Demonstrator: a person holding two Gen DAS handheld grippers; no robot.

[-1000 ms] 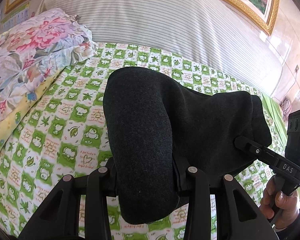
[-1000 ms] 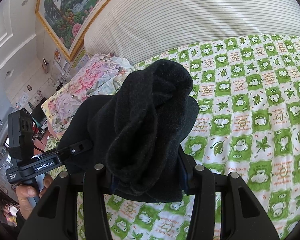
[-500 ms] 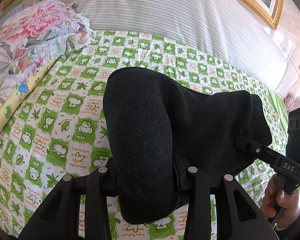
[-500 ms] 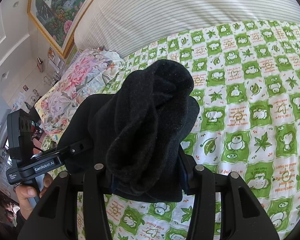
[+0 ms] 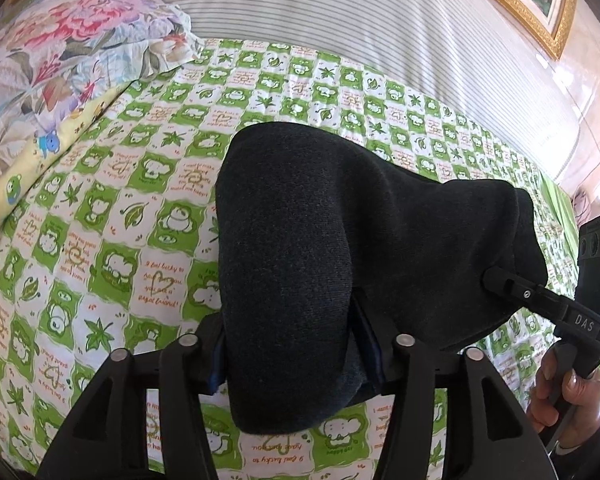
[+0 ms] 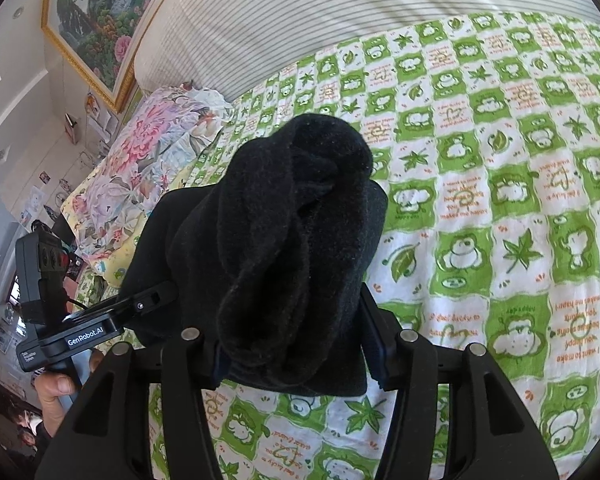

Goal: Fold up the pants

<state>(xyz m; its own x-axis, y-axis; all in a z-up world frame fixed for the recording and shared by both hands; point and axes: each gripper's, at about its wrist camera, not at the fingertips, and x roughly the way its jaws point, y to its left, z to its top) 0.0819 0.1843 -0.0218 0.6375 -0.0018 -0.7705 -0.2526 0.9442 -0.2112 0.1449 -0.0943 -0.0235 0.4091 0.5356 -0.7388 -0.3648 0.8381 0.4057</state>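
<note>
The dark pants [image 5: 380,220] are folded into a thick bundle that stretches between my two grippers, low over the green-and-white checked bedspread [image 5: 148,208]. My left gripper [image 5: 296,360] has one end of the bundle between its fingers. Its jaws are opening, and the blue pads stand slightly off the cloth. My right gripper [image 6: 300,360] has the bunched other end of the pants [image 6: 292,208] between its fingers. Its jaws are opening a little while the pads still touch the fabric. Each view shows the other gripper at the far end, the right gripper [image 5: 540,304] and the left gripper [image 6: 140,304].
A floral pillow [image 5: 60,52] on a yellow sheet lies at the left of the bed. The striped padded headboard [image 5: 340,20] runs along the far side, with a gold-framed painting [image 6: 96,20] above it. The person's hands [image 5: 568,392] grip the handles.
Both grippers have sunk towards the bedspread with the pants. The left gripper's fingers have spread apart visibly, and the right gripper's a little.
</note>
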